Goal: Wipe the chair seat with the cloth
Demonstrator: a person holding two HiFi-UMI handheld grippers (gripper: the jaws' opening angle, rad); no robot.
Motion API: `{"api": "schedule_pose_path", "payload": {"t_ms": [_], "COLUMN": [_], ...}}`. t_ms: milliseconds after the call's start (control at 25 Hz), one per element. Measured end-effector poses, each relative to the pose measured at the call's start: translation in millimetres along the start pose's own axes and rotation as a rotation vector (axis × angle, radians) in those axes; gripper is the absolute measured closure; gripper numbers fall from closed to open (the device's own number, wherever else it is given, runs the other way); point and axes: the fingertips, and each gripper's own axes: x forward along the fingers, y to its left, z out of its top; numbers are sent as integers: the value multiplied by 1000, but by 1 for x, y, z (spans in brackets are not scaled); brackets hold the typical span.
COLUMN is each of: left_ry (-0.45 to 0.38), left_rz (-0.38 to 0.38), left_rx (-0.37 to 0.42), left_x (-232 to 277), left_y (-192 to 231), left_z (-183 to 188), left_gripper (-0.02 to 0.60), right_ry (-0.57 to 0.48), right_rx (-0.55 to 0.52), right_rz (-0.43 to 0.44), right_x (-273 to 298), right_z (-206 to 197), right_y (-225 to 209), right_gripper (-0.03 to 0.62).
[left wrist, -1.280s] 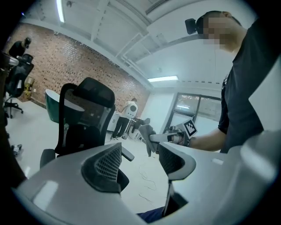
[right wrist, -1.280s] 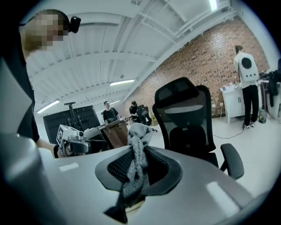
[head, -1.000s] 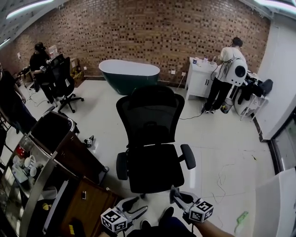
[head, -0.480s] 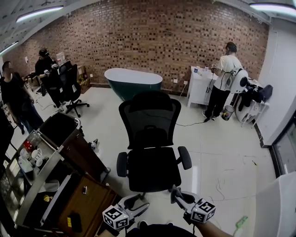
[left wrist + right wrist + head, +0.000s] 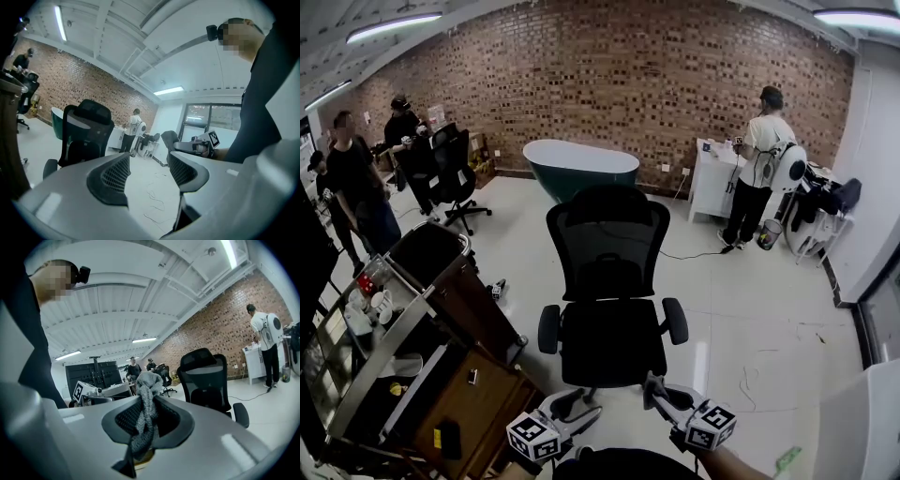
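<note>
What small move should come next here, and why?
Probably bring the right gripper forward and down onto the chair seat: its jaws are shut on the grey cloth, not yet touching the seat, while the left gripper is open and empty.

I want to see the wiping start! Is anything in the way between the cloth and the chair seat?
No, nothing visible. The right gripper is shut on the grey cloth, and the chair seat lies just ahead of it with nothing on it. The armrests sit off to the sides.
</note>
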Motion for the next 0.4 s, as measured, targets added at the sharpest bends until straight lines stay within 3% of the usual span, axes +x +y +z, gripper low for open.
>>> {"api": "schedule_pose_path", "payload": {"t_ms": [400], "left_ry": [-10], "left_rz": [28], "left_rx": [14], "left_x": [2], "left_y": [3], "left_z": [3], "left_gripper": [291], "right_ry": [-15], "right_rx": [14], "right_rz": [5], "right_x": [-1], "right_z": [5], "right_y": [-11], "right_gripper": [539]}}
